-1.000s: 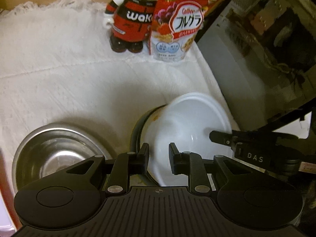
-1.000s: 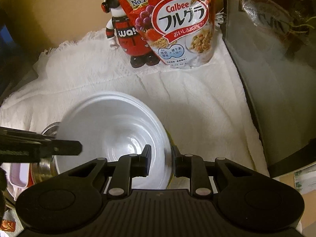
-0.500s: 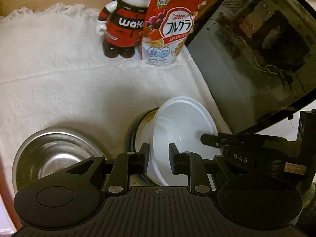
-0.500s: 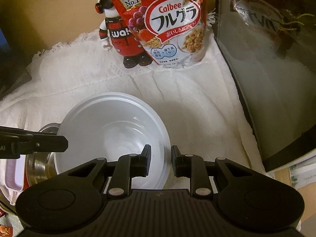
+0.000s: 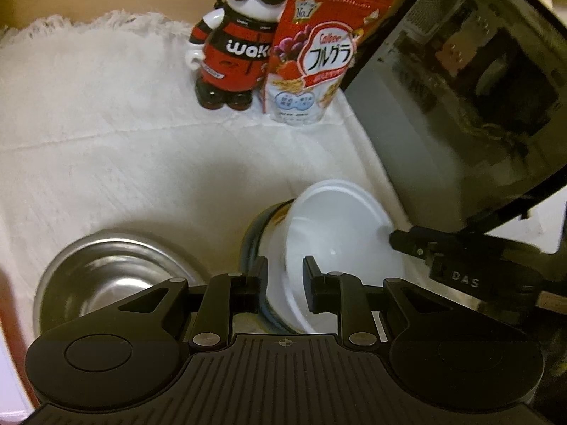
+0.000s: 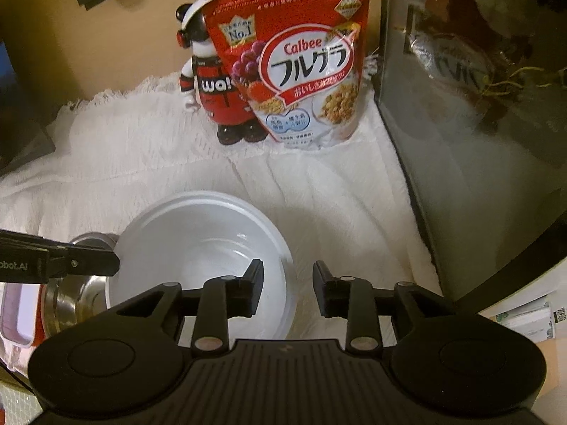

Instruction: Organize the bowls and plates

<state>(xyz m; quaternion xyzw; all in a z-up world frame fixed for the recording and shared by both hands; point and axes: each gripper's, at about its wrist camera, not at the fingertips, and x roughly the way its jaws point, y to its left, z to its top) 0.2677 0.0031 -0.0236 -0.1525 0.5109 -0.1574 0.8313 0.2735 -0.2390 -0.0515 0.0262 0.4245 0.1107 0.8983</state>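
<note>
A white bowl (image 5: 340, 233) sits nested in a patterned, dark-rimmed bowl (image 5: 264, 226) on the white cloth; the white bowl also shows in the right wrist view (image 6: 198, 244). My left gripper (image 5: 285, 281) has its fingers on either side of the white bowl's near rim, with a narrow gap. My right gripper (image 6: 287, 288) is open, straddling the bowl's right rim without clamping it. A steel bowl (image 5: 110, 269) stands left of the stack and shows in the right wrist view (image 6: 71, 297).
A red-and-black figurine (image 5: 235, 46) and a red Calbee cereal bag (image 6: 294, 60) stand at the back of the white cloth (image 5: 106, 141). A dark glass-sided case (image 6: 478, 124) walls off the right side. A pink-edged container (image 6: 14, 311) lies at the far left.
My right gripper's fingers have spread apart, letting go of the white bowl's rim. The left gripper's view has pulled back slightly; the bowl stack stays in place.
</note>
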